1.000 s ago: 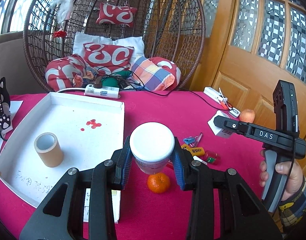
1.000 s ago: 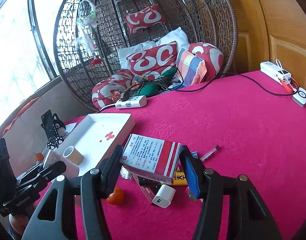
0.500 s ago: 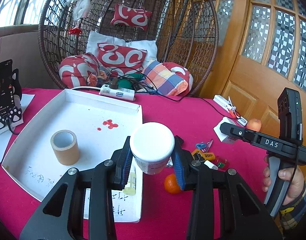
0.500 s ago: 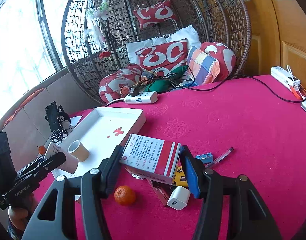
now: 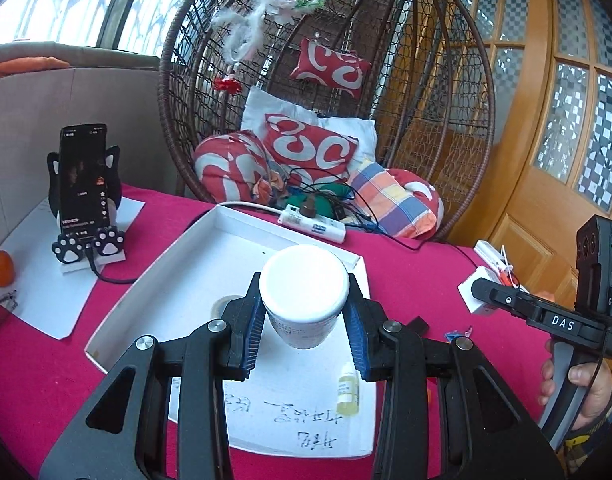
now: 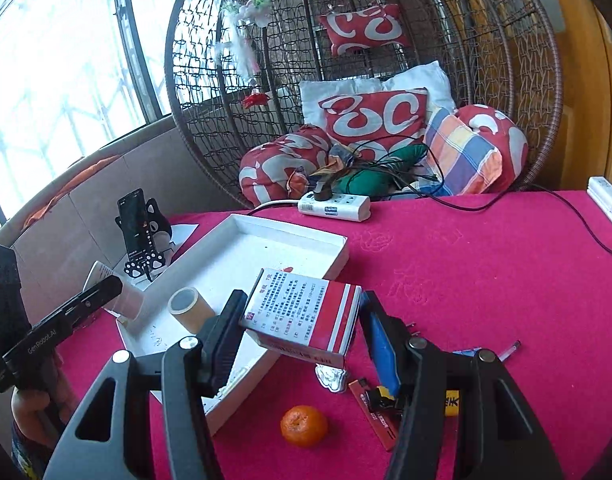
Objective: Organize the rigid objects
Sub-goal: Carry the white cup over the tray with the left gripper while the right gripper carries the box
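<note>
The left tool clamps a white jar over the white tray; the right tool pinches a red-and-white box above the tray's near corner. Lower each level onto bare tray floor, clear of the tape roll left of the box, before loosening.

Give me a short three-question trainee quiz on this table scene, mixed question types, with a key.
1. True or false: the left hand-held gripper is shut on a white-lidded jar.
2. Multiple choice: the right hand-held gripper holds: A) a tape roll, B) a red and white medicine box, C) a phone.
3. Fill in: the brown tape roll stands inside the white ____.

Key:
1. True; its blue pads press both sides of the jar, above the tray.
2. B; the box sits clamped between the jaws, lifted over the tray's near edge.
3. Tray; the mandarin lies outside it on the pink tablecloth.
</note>
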`<state>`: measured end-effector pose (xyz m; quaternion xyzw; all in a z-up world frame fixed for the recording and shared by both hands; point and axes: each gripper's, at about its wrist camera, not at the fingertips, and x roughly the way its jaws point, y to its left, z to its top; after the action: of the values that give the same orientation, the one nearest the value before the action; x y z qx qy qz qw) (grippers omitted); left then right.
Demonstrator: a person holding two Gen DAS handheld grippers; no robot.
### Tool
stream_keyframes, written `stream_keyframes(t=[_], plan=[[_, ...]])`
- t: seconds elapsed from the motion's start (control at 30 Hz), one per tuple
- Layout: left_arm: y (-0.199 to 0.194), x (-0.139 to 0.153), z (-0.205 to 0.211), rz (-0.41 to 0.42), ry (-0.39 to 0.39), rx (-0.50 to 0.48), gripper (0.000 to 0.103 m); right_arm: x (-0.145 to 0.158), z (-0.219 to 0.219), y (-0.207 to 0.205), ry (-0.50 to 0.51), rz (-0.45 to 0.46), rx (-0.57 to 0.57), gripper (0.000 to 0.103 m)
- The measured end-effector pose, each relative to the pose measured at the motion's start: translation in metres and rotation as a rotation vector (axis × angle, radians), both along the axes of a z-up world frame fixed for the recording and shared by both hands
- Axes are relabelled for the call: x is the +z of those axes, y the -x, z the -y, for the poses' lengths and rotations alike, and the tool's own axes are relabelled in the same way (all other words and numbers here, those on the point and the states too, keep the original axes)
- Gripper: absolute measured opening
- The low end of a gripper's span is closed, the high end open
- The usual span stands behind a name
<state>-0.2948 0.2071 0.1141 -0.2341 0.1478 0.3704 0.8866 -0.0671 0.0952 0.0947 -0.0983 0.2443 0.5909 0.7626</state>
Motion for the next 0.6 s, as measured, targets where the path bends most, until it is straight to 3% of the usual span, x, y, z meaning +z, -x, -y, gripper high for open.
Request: stream_keyframes(t=[0.4,0.6], plan=[[-0.009,-0.003,-0.028,-0.04,0.011,0.023,0.036,-0.019,-0.053,0.03,0.083,0.038,0.107,0.057],[-0.032,-0.007,-0.065,-0.103,0.023,0.039,0.036,-0.03,-0.08,0.035,0.115,0.033,0.118,0.057]])
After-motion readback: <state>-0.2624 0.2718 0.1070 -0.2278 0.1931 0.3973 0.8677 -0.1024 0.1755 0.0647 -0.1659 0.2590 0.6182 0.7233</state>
